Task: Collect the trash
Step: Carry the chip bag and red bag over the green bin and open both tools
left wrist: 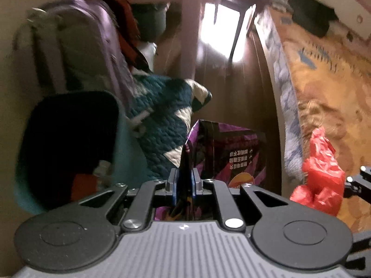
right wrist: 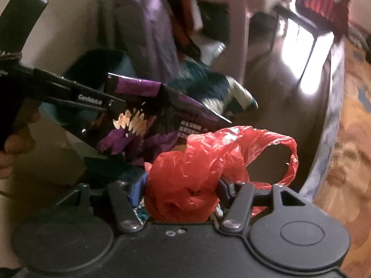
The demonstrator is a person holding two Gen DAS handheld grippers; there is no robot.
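Observation:
My left gripper (left wrist: 184,180) is shut on the edge of a purple and black snack bag (left wrist: 231,155) and holds it up in the air. The same bag (right wrist: 148,120) shows in the right wrist view with the left gripper (right wrist: 111,106) clamped on its left end. My right gripper (right wrist: 183,192) is shut on a crumpled red plastic bag (right wrist: 197,169), which also shows at the right of the left wrist view (left wrist: 322,173). A teal bin (left wrist: 69,148) with a dark opening stands at the lower left, just left of the snack bag.
A teal and cream quilted cloth (left wrist: 167,113) and a purple garment (left wrist: 109,46) hang beside the bin. A brown wooden panel (left wrist: 234,88) rises ahead. A bed with an orange patterned cover (left wrist: 324,81) lies on the right. A bright window (left wrist: 220,34) is beyond.

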